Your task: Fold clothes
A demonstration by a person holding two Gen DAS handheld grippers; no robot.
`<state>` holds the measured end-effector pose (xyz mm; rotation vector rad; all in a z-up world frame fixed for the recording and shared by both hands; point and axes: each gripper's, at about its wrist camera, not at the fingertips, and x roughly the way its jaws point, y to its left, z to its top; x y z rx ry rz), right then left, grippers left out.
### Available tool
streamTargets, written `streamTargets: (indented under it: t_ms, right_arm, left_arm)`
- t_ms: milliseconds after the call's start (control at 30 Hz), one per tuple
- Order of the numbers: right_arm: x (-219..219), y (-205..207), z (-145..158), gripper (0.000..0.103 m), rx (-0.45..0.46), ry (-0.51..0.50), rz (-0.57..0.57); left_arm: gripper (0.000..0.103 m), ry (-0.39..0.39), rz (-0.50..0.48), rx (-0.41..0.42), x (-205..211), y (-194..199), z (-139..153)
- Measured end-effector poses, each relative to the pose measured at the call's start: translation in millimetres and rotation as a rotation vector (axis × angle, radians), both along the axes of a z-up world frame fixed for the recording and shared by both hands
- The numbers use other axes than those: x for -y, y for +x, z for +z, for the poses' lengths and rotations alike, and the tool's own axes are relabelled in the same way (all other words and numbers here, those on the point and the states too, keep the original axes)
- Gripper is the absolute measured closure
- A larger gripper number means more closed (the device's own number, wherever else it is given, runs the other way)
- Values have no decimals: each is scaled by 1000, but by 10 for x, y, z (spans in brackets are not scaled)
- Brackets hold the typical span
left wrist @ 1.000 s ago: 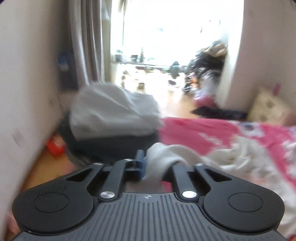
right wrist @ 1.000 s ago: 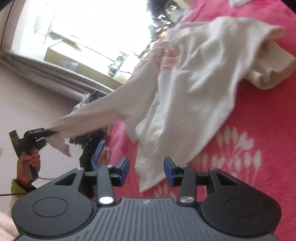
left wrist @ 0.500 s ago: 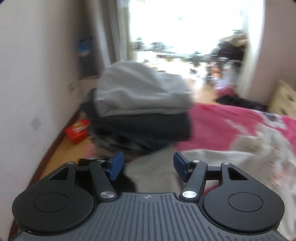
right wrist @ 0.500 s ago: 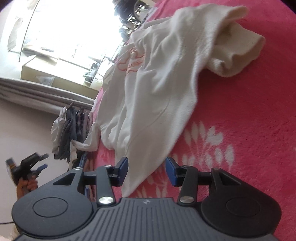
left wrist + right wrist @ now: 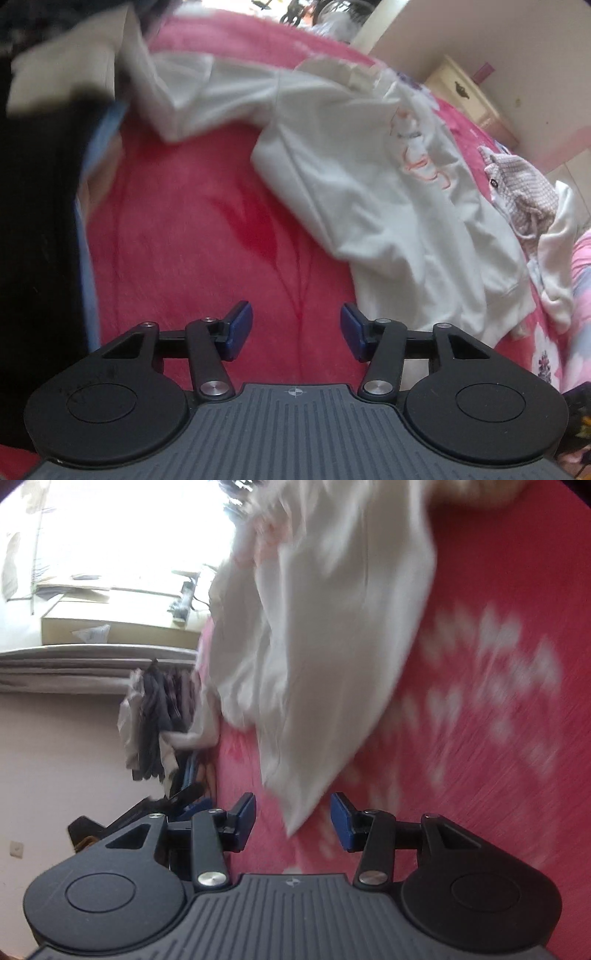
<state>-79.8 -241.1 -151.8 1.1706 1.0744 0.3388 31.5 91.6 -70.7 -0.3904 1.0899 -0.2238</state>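
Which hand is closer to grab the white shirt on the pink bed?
Probably the right. The white long-sleeved shirt has a corner lying just ahead of the open right gripper. The left gripper, its jaws closing on nothing, faces bare pink blanket, with the shirt off to its side.

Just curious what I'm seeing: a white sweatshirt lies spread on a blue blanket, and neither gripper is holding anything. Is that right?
Nearly. The blanket is pink-red, not blue, as the left wrist view shows. The white sweatshirt does lie spread on it, and neither the left gripper nor the right gripper holds anything.
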Motion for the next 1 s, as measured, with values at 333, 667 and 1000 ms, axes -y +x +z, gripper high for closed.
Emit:
streamTargets:
  t_ms: [333,667,1000]
  right_arm:
    - [-704,251,-328,95,-25,9,-36]
    - [-565,-44,394,97,149,-75,150]
    - [-242,-231,841,97,214,-104,233]
  left_arm:
    - [53,-86,91,55,-251,63,-114]
    - [54,-113,193,97,-467,612,-95]
    - [53,-91,162,46,-283,1405,-235]
